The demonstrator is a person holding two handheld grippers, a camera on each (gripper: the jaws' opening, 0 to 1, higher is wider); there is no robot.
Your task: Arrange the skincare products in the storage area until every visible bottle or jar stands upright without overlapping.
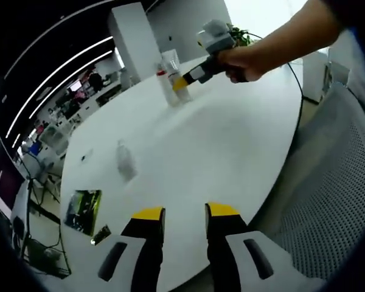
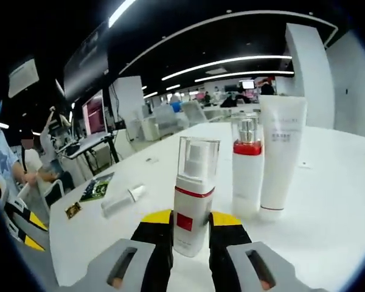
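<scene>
Two upright bottles [image 2: 247, 164] beside clamped pump bottle [image 2: 193, 196], tube [image 2: 123, 199] lying apart

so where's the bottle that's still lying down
In the left gripper view the lying bottle rests alone on the white table, between the left gripper and the upright bottles; in the right gripper view it lies left of the pump bottle, near the table edge.
</scene>
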